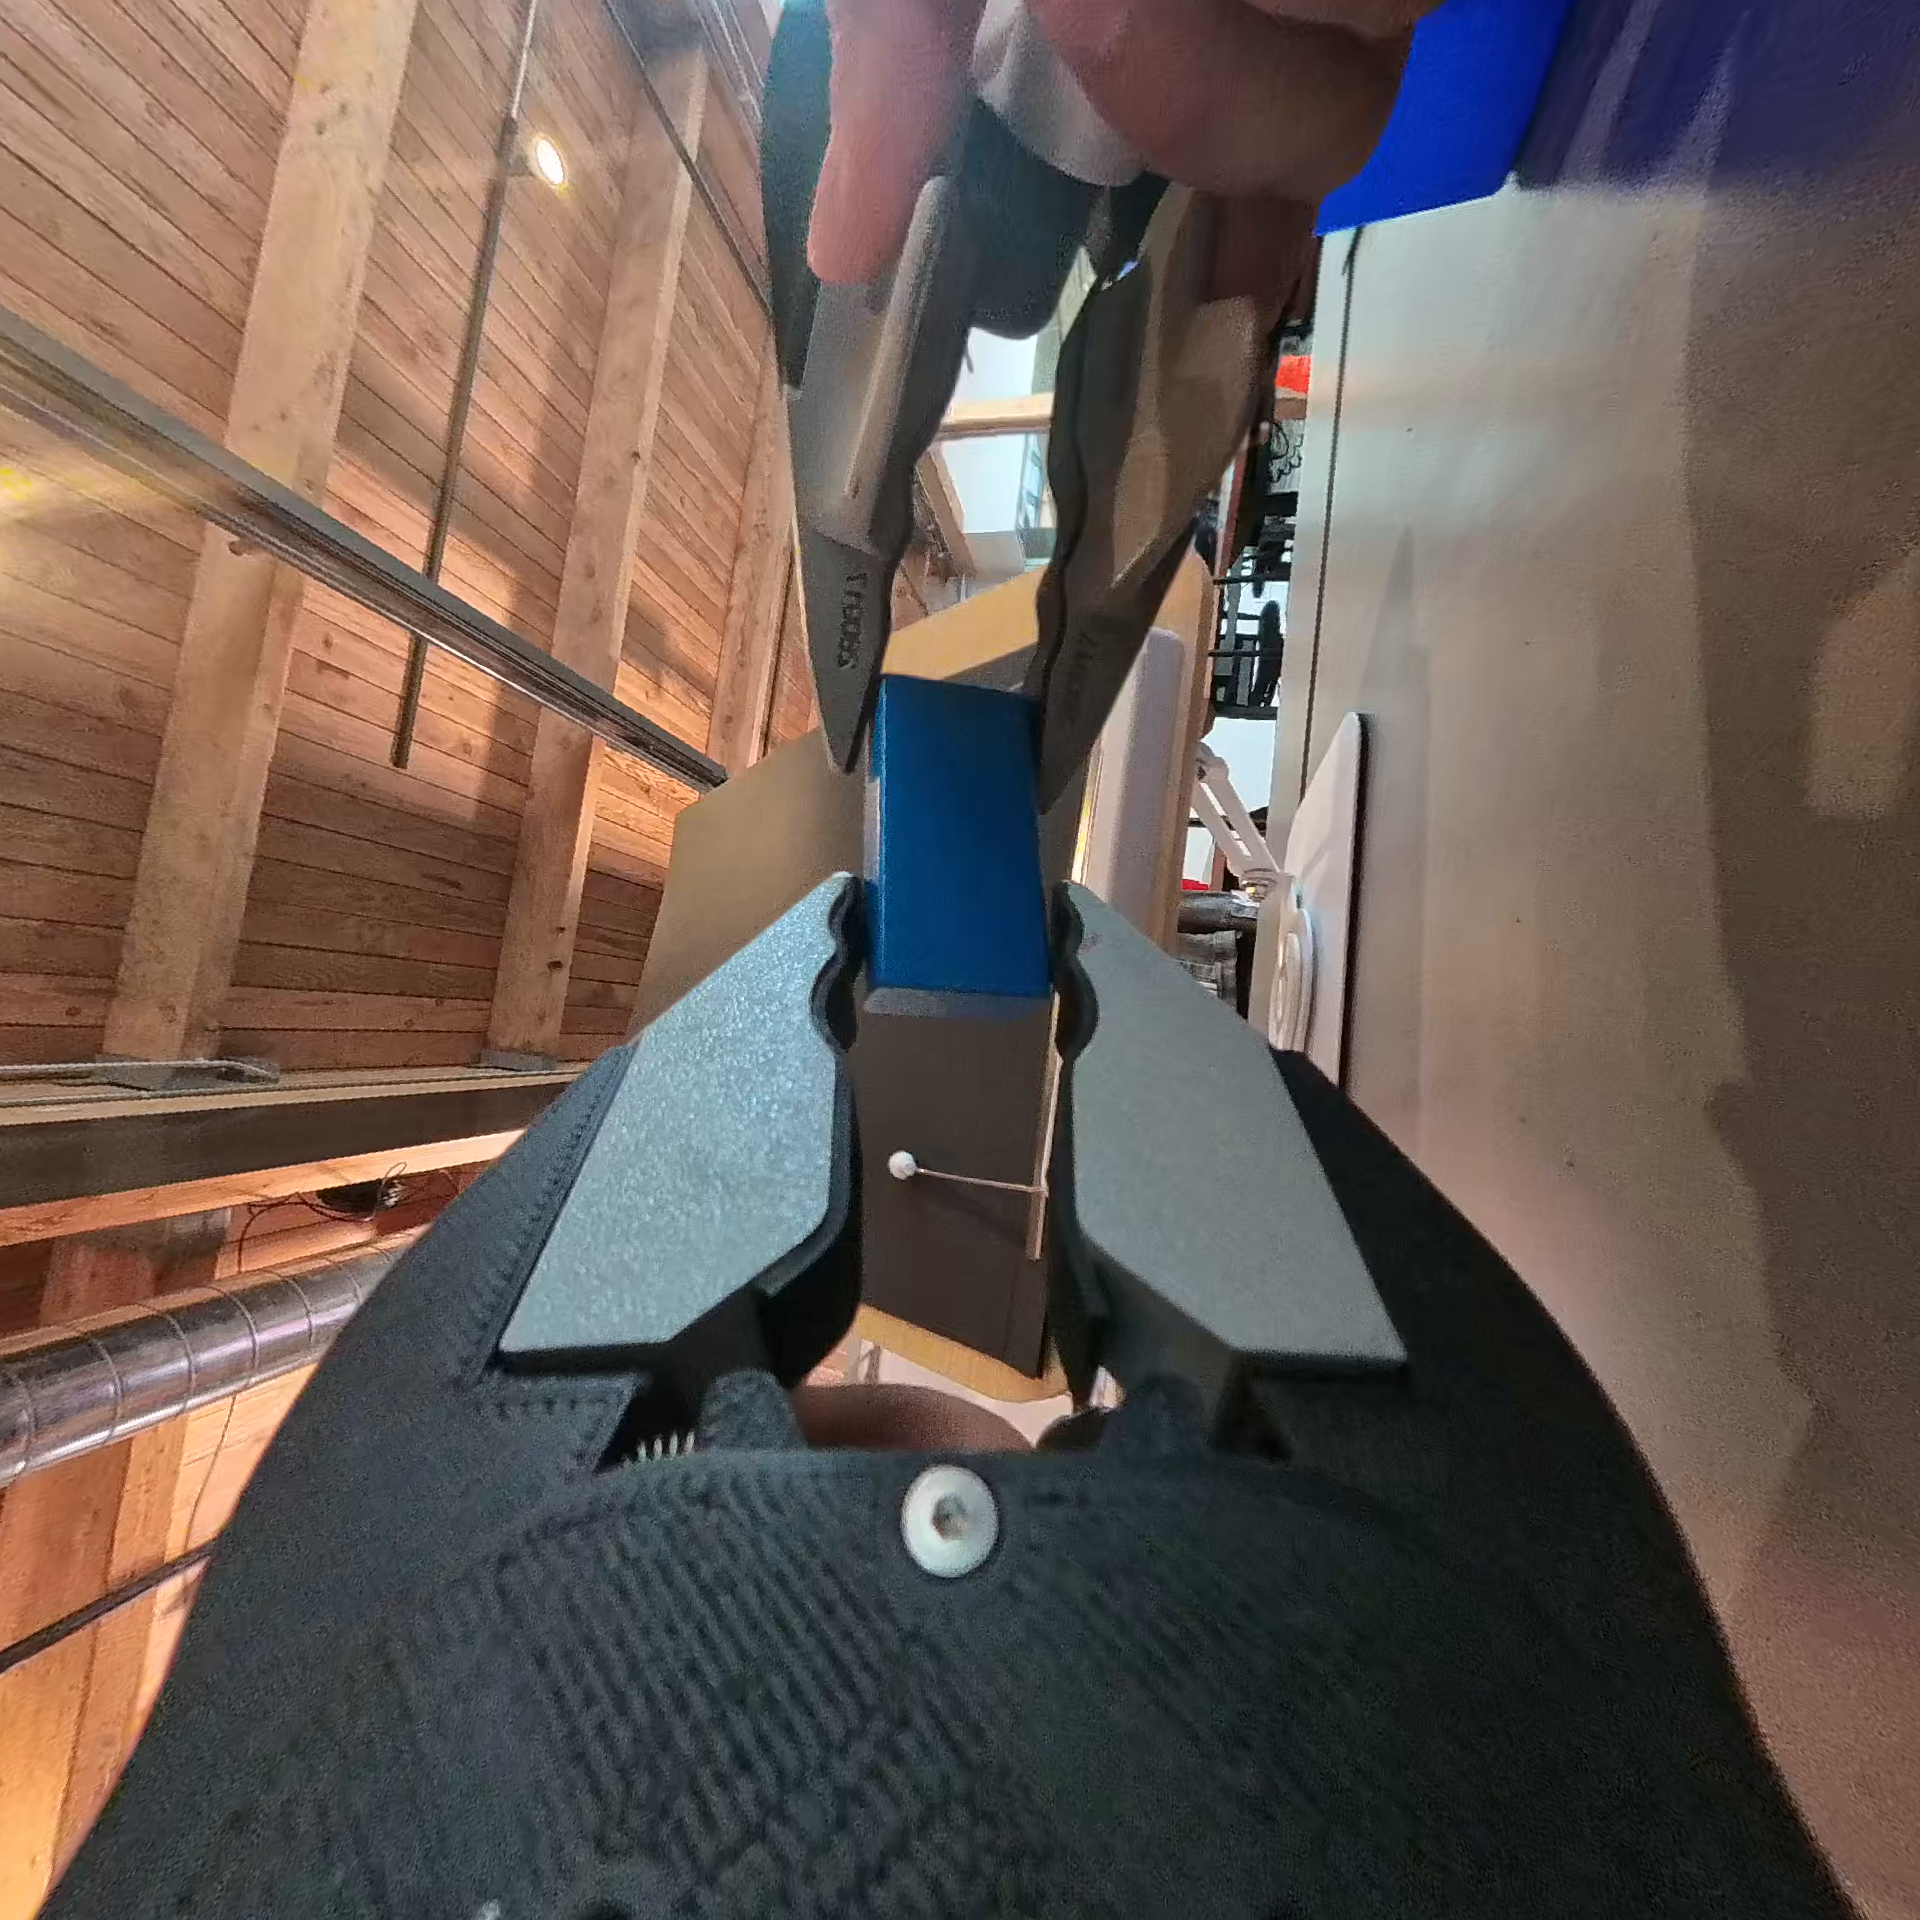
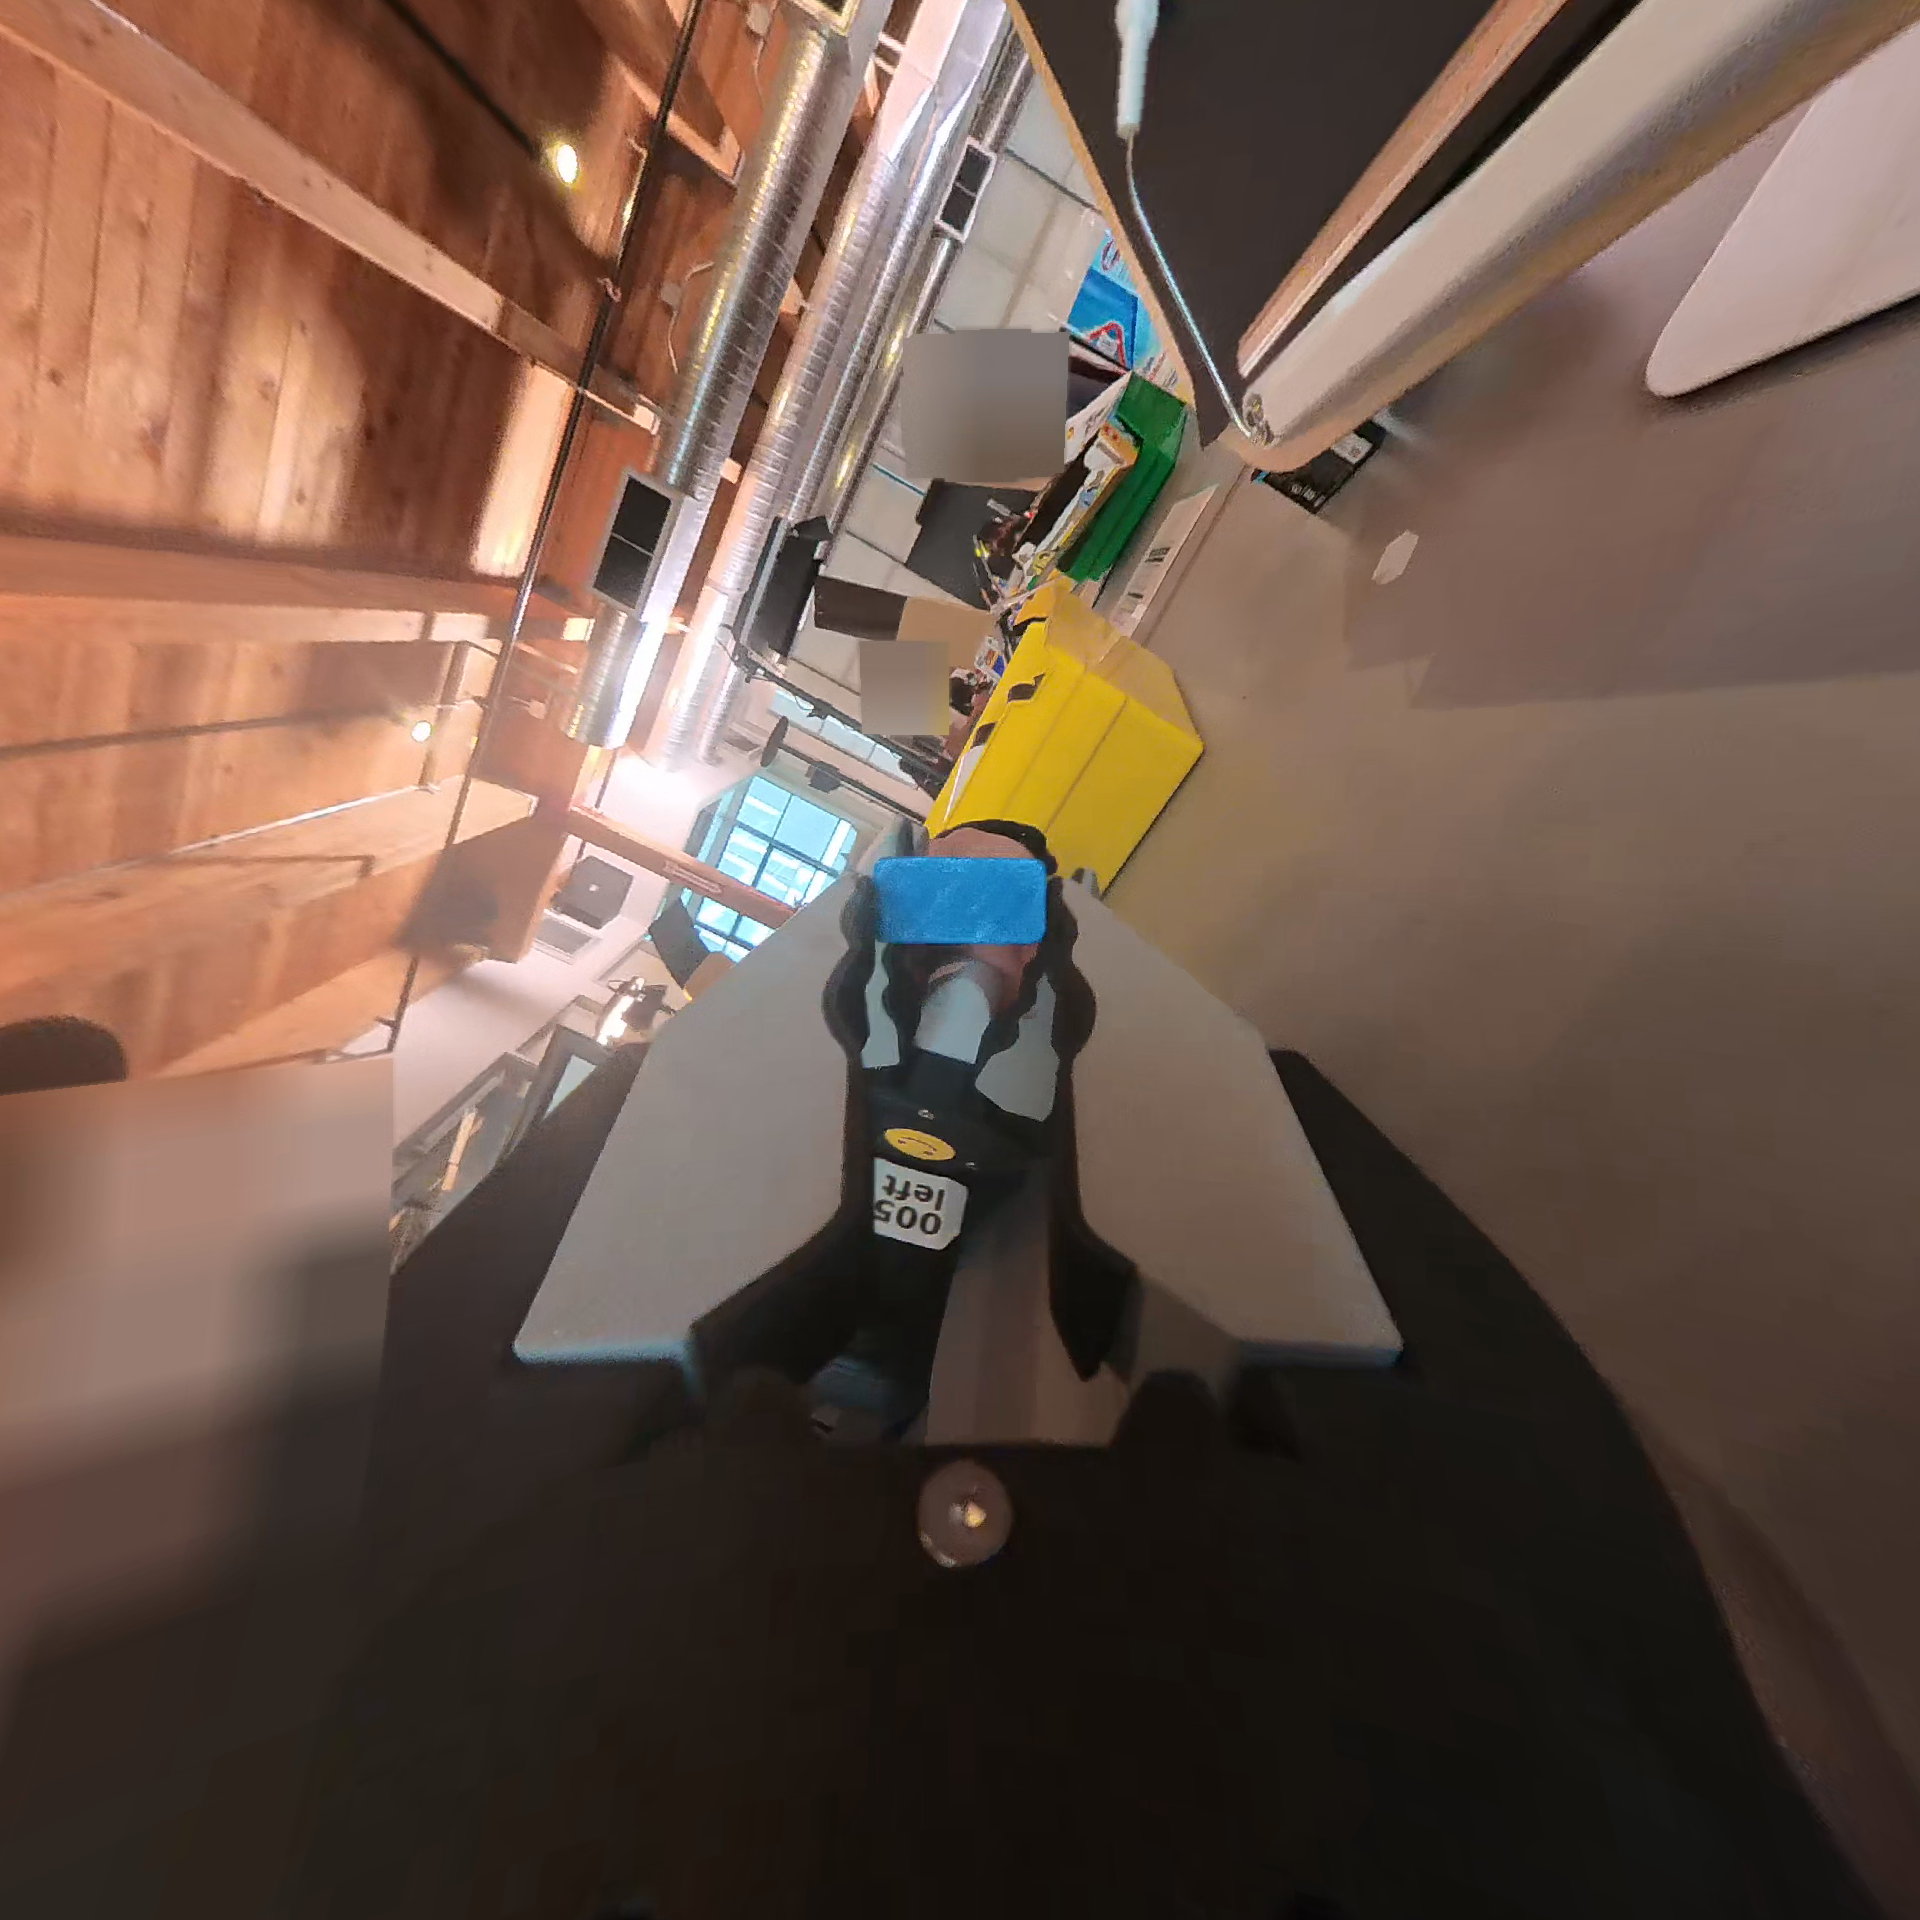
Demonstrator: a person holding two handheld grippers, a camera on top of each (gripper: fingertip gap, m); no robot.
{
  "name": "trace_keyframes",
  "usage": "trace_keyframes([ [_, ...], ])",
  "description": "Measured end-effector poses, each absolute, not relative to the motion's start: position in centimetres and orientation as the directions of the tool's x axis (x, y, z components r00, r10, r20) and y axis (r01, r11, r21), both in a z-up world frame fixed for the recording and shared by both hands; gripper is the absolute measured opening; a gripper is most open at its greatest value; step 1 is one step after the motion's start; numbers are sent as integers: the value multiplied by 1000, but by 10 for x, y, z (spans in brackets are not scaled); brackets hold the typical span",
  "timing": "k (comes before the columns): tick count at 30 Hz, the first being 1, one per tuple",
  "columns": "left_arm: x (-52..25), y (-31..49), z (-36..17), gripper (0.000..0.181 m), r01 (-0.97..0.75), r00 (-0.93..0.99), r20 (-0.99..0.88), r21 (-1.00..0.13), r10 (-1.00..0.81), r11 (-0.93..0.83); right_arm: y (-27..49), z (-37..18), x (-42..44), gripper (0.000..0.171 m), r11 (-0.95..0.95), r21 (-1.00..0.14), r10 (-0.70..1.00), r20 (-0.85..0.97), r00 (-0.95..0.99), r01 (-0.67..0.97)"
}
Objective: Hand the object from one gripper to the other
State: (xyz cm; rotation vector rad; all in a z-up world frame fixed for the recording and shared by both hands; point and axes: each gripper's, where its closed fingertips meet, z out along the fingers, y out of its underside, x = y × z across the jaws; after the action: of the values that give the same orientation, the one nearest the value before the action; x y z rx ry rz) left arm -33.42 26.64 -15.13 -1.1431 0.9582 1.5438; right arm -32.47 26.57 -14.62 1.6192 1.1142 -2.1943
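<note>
block (image 1: 956, 862) sits pinched between the fingertips of the left gripper (image 1: 958, 951), closed firmly on its near end. beyond it, the right gripper (image 1: 951, 727) reaches in from the far side, its tips touching or just beside the far end, slightly spread; whether it grips yet i cannot tell. best to let the right one close squarely before the left loosens, both held level above the grey table (image 1: 1558, 727).

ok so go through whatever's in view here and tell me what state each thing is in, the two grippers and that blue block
blue block: off the table, gripped at both ends.
left gripper: shut on the blue block's near end.
right gripper: fingertips against the block's far end, apparently shut on it.
hand: wrapped around the right gripper.
yellow box: on the grey table, closed.
</note>
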Motion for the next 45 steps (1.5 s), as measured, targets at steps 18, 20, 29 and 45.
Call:
trace_keyframes([
  [18, -335, 245, -140, 33, -266, 944, -267, -963, -192, 32, 250, -130, -318, 60, -377, -861, 650, -509, -564, 342],
  [20, -333, 243, -141, 33, -206, 949, -207, -978, -236, 28, 244, -127, -316, 60, -352, -882, 654, -472, -591, 315],
  [29, -299, 245, -164, 33, -25, 890, 37, -991, -454, -130, 232, -137, -316, 66, -284, -893, 652, -446, -613, 348],
  [45, -271, 226, -144, 33, 235, 698, 289, -957, -655, -172, 205, -125, -298, 34, -122, -974, 625, -227, -747, 193],
])
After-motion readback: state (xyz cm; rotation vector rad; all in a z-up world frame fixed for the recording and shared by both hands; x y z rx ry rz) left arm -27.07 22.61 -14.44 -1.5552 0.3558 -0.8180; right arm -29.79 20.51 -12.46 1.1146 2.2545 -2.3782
